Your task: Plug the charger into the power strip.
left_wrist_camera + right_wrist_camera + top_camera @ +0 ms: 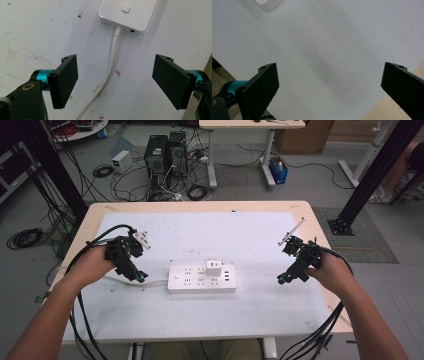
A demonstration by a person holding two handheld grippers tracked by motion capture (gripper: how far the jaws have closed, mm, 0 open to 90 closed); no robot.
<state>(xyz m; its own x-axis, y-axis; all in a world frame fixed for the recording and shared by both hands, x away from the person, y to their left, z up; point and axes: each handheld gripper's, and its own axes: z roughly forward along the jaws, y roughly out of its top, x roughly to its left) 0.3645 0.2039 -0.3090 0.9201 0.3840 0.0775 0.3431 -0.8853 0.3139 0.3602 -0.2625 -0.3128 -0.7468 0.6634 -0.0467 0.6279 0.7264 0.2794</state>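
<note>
Power strip: desk centre, long axis nine-to-three, adapter plugged in. Left claw nearer, at strip's nine o'clock over its cord, gaping, empty. Right claw at three o'clock, gaping, empty.

Flat white rectangular plastic power strip at table centre, long side running 9 to 3 o'clock; small white cube adapter plugged on top; white cord leaving toward 9 o'clock.
</note>
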